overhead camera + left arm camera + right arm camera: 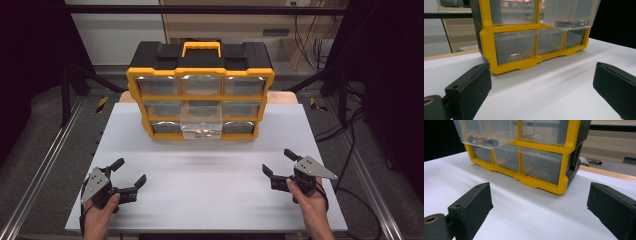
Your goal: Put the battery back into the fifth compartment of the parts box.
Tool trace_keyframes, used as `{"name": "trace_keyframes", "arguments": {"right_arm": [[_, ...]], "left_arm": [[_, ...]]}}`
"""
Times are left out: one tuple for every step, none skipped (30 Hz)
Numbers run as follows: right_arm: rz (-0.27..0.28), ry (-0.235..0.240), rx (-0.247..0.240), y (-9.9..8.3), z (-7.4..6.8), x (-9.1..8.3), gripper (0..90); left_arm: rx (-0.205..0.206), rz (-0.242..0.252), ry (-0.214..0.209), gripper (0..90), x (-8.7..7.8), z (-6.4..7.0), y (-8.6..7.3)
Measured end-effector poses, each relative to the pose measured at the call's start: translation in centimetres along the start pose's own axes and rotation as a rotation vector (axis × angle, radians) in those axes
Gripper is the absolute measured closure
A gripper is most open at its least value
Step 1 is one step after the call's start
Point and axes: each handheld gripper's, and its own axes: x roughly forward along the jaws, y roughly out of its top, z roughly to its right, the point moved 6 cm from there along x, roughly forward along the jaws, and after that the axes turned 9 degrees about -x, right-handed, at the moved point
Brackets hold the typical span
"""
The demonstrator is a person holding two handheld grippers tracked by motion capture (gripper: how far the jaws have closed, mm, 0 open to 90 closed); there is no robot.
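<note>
Batteries [201, 133] lie in the clear plastic drawer [201, 121]; both matte hand-held grippers [127, 176] [280, 162] gape apart.

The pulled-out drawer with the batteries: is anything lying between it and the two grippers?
No. In the high view, bare white table separates the drawer from the left gripper and right gripper.
</note>
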Motion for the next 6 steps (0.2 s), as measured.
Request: {"name": "trace_keyframes", "arguments": {"right_arm": [[0.002,0.007,0.003,-0.13,-0.13,0.03,6.0],[0.003,0.011,0.001,-0.29,-0.27,0.06,5.8],[0.002,0.017,-0.006,-0.48,-0.41,0.12,5.5],[-0.004,0.022,-0.01,-0.78,-0.58,0.18,4.9],[-0.008,0.021,-0.004,-0.94,-0.63,0.19,4.9],[-0.008,0.019,0.005,-1.11,-0.63,0.21,4.8]], "left_arm": [[-0.001,-0.001,0.0,1.8,0.04,0.02,-0.02],[-0.002,-0.004,0.001,1.8,0.08,0.04,-0.05],[-0.002,-0.008,0.001,1.8,0.17,0.08,-0.12],[-0.002,-0.011,0.002,1.8,0.23,0.1,-0.16],[-0.002,-0.014,0.002,1.7,0.3,0.13,-0.21],[-0.002,-0.021,0.004,1.7,0.4,0.15,-0.3]]}}
